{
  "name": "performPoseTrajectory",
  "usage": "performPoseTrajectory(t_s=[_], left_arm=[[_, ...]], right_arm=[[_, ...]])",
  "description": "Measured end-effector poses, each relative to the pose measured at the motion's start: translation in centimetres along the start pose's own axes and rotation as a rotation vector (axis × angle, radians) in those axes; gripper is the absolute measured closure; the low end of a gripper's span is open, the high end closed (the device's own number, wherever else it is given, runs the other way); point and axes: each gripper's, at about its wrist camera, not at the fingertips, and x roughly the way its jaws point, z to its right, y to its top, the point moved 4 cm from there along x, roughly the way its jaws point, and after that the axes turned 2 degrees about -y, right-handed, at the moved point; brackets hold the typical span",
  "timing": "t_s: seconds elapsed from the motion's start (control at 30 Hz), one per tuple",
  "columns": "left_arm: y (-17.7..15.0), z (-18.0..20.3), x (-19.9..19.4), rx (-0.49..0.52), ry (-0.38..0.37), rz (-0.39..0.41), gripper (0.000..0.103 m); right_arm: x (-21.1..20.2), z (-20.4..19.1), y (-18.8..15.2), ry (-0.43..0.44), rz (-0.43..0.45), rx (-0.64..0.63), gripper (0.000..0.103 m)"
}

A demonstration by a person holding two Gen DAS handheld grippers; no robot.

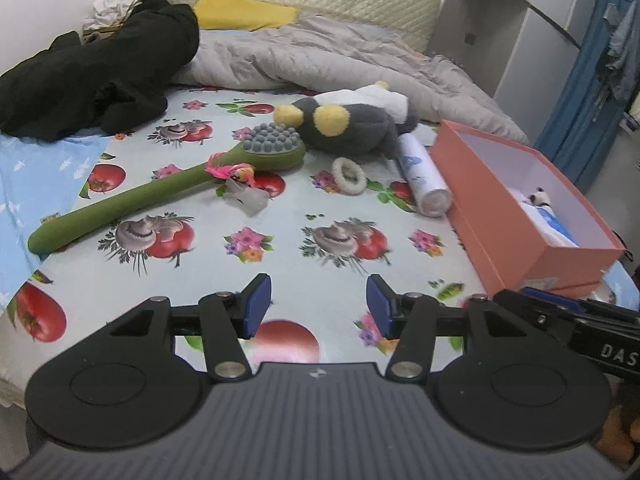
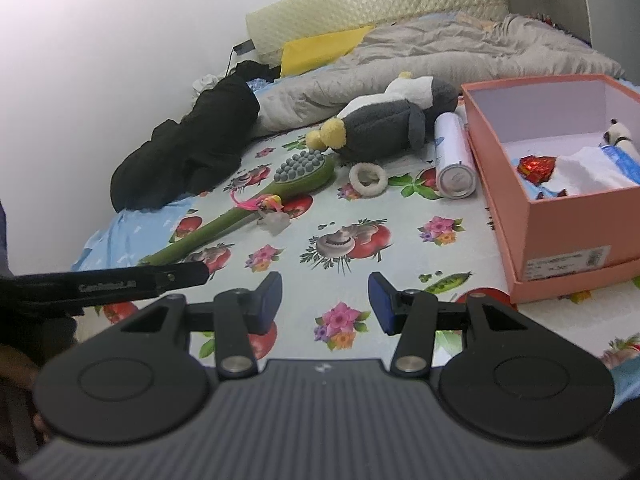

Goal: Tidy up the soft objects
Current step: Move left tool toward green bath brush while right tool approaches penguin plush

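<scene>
A grey plush toy (image 1: 352, 124) (image 2: 384, 124) with yellow feet lies on the fruit-print sheet (image 1: 280, 256) beside a white fluffy ring (image 1: 347, 174) (image 2: 368, 178). Right of them stands an open pink box (image 1: 516, 216) (image 2: 560, 216) holding white cloth, a small panda toy (image 2: 618, 134) and a red wrapped item (image 2: 536, 168). My left gripper (image 1: 318, 304) hovers open over the sheet, nothing between its blue pads. My right gripper (image 2: 324, 300) is likewise open and empty, just left of the box.
A green long-handled massage brush (image 1: 160, 196) (image 2: 248, 216) with a pink feather toy (image 1: 234, 172) lies left. A white cylinder (image 1: 424, 184) (image 2: 454, 160) rests against the box. Black clothing (image 1: 96, 76), a grey quilt (image 1: 340, 56) and a yellow pillow (image 1: 244, 12) fill the back.
</scene>
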Motion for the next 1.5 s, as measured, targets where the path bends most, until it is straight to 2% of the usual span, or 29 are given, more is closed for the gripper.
performPoseTrajectory(t_s=[0.43,0.73,0.9,1.07,1.13,1.33,1.5], left_arm=[[2.2,-3.7,8.5,-0.096,0.059,-0.010,0.044],[4.2,-5.8,14.3,-0.169,0.079,-0.007,0.044],[5.6,-7.0,17.3,-0.223,0.095,0.005,0.044],[6.3,-8.4,20.0,-0.265,0.132,0.010,0.044],[6.5,-9.0,20.9,-0.295,0.146,-0.002,0.044],[7.1,-9.8,22.3,-0.312,0.150,0.024,0.044],[7.2,-10.2,23.9,-0.346,0.124,0.012,0.045]], right_arm=[[8.5,0.6,2.9,0.050,-0.067,-0.009,0.052],[15.3,2.0,4.8,-0.003,-0.095,-0.037,0.053],[18.9,2.3,5.7,-0.005,-0.108,-0.074,0.054],[22.2,2.5,7.2,-0.018,-0.085,-0.157,0.063],[23.4,2.9,7.8,-0.017,-0.079,-0.179,0.064],[26.6,3.8,8.9,-0.020,-0.086,-0.196,0.068],[28.4,3.1,8.6,-0.006,-0.087,-0.253,0.069]])
